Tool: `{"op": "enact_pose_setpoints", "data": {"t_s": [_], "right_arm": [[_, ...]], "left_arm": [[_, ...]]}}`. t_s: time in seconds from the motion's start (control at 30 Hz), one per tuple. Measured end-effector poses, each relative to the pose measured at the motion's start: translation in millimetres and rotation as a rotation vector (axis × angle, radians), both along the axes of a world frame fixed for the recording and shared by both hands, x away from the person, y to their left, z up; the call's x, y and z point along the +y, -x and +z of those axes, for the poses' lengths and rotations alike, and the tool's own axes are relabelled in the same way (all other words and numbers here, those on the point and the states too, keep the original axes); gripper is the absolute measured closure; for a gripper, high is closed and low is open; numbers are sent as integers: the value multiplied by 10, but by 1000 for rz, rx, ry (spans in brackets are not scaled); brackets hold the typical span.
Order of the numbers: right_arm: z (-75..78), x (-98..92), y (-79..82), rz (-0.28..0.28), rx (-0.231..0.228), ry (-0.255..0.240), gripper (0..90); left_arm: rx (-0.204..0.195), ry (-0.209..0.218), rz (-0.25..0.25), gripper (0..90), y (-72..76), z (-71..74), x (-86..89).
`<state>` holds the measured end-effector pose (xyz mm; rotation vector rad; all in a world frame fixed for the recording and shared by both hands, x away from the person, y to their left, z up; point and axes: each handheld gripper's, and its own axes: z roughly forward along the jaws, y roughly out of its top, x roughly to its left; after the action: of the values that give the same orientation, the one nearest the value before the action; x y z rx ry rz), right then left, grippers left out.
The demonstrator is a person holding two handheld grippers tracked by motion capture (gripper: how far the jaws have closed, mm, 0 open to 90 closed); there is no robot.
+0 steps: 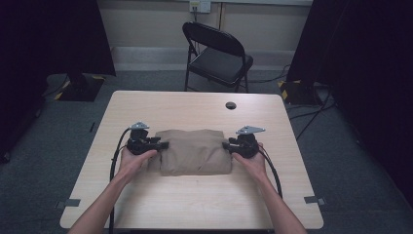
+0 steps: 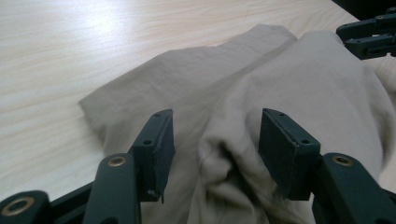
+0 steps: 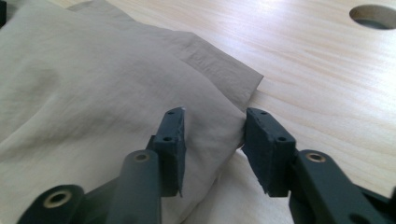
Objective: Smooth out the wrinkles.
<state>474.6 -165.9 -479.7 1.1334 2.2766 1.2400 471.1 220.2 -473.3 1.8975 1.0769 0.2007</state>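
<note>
Worktop (image 1: 146, 204): pale wood, centre frame, carrying the folded cloth.
Tan cloth (image 1: 194, 151): flat, mid-frame, for folding.
Left hand-held gripper (image 2: 215, 140): spread, pads off the bunched fold between them.
Right hand-held gripper (image 3: 214, 136): pinching the cloth's edge.

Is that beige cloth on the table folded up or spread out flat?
Folded. The beige cloth lies as a compact, thick rectangle on the table, and the right gripper view shows stacked layers with a hemmed edge underneath.
</note>
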Motion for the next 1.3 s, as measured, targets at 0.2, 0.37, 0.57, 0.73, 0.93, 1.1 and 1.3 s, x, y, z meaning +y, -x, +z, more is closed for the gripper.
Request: {"op": "enact_pose_setpoints", "data": {"t_s": [0.2,0.37,0.57,0.73,0.93,1.1,1.3], "right_arm": [[-14,5,-45,-1,-26,-21,870],[27,17,-142,-32,-34,-14,877],[-95,87,-242,-60,-7,13,862],[-181,124,-283,-58,23,19,855],[-156,163,-269,-62,16,79,847],[-157,141,-252,-74,12,113,828],[-165,13,-232,-98,37,93,764]], "left_arm": [[9,-25,-18,566,-111,-42,-101],[14,-40,-10,726,-172,-79,-123],[20,-52,-8,759,-239,-113,-136],[18,-53,-10,761,-241,-116,-134],[11,-42,11,752,-251,-125,-132],[4,-40,16,736,-231,-117,-102],[4,-21,42,696,-216,-115,-5]]}}
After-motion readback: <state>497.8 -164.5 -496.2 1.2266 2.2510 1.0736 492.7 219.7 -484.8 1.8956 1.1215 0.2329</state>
